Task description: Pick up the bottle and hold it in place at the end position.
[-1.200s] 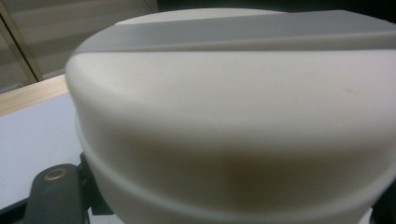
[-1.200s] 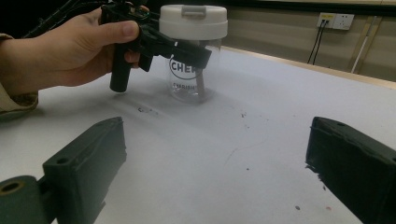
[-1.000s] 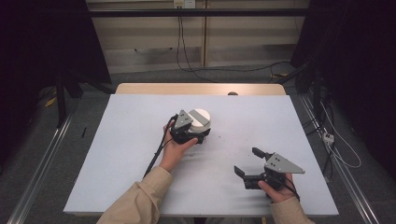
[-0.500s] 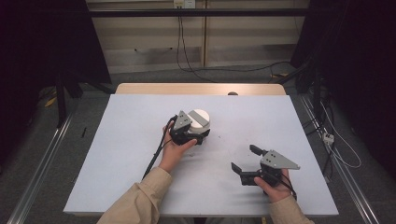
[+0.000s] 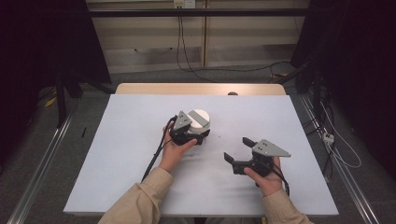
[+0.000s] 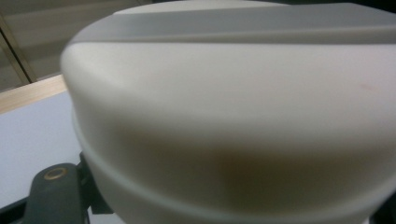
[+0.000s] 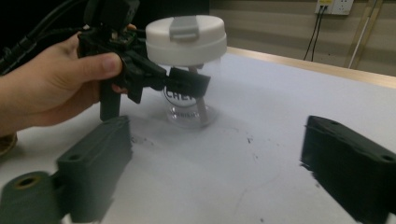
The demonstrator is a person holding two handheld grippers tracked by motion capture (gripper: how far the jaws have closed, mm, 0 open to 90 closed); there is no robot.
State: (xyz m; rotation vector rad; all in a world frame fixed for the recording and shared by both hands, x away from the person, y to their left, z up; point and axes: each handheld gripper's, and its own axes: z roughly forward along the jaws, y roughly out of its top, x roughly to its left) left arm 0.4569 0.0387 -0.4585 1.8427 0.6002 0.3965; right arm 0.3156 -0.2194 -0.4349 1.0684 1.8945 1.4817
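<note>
Clear plastic jar [image 7: 187, 100] with white screw lid [image 7: 186, 33]: light, rigid, slick; our left gripper [image 5: 189, 136] clamps its body, right gripper [image 5: 239, 150] gapes empty beside it, so we'd grasp the lid

white table [image 5: 130, 154], floor cables [image 5: 187, 65], wall socket [image 7: 334, 6]

We see a clear plastic cup [image 7: 189, 100] standing upright on the white table top, a little beyond its middle, with dark lettering across its see-through wall and what looks like a pale straw or stick leaning inside. A wide white lid [image 5: 199, 119] with a grey flip tab on top caps it, broader than the clear body below. Up close, the lid [image 6: 233, 116] shows as a smooth, rounded, off-white dome.
</note>
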